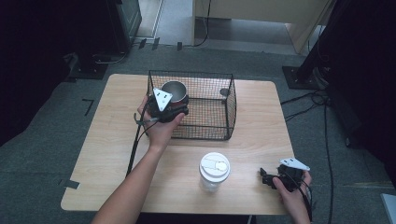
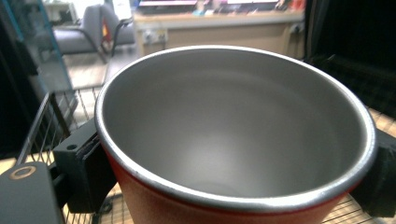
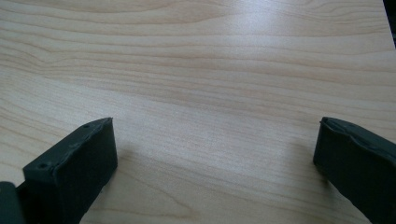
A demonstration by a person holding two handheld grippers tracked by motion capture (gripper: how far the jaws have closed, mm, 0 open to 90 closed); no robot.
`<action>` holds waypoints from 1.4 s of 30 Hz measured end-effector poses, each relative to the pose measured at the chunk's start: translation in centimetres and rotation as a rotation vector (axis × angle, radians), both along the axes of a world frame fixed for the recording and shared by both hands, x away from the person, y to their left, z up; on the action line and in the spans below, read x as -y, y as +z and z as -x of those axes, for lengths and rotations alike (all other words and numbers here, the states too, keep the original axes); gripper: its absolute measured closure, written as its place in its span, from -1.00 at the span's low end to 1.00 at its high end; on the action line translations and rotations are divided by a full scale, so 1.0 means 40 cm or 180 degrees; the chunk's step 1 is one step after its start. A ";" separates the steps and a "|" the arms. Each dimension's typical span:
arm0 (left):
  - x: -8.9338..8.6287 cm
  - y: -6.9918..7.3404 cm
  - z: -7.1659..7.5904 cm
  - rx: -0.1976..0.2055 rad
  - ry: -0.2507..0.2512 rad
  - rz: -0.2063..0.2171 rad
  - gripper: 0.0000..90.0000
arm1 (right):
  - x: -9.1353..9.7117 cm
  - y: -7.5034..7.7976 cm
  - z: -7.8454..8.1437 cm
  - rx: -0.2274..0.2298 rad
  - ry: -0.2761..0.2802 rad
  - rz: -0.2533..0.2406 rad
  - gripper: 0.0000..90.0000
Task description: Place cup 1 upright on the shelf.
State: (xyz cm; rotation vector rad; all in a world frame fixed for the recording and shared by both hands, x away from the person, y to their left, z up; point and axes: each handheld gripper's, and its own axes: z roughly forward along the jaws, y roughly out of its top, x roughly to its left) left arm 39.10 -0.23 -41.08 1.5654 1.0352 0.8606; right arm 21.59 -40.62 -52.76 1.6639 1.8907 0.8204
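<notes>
A: Cup (image 2: pixel 233 135) status? Red outside, steel inside, clamped in the left tool (image 1: pixel 169 108), one jaw on each side of the wall just under the rim.

B: Where exactly?

A: At the near left corner of the wire basket (image 1: pixel 205 133), held upright at rim height. Looks like it's either going in or coming out; can't tell which from this.

B: Why grip it by the sides?

A: My guess: it keeps the mouth level and the cup upright, so it clears the mesh wall cleanly.

B: Right tool (image 1: pixel 270 179)?

A: Jaws wide apart, nothing between them, resting low over the bare tabletop (image 3: pixel 210 70) at the near right corner. Parked, I'd say, out of the way.

B: Other stuff?

A: Clear jar with a white lid (image 1: pixel 214 167) standing near the front edge, well apart from both tools. Small dark round thing (image 1: pixel 224 92) at the basket's far right side, too small to identify.

B: Hidden bits?

A: Cup base is cut off in the left gripper view, and the hand covers it from above, so I can't say whether it touches the basket floor.
</notes>
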 end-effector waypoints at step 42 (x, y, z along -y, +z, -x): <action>0.032 -0.017 -0.106 -0.1278 0.0247 -0.0494 -1.00 | 0.000 0.000 0.000 0.0002 0.0000 -0.0001 -1.00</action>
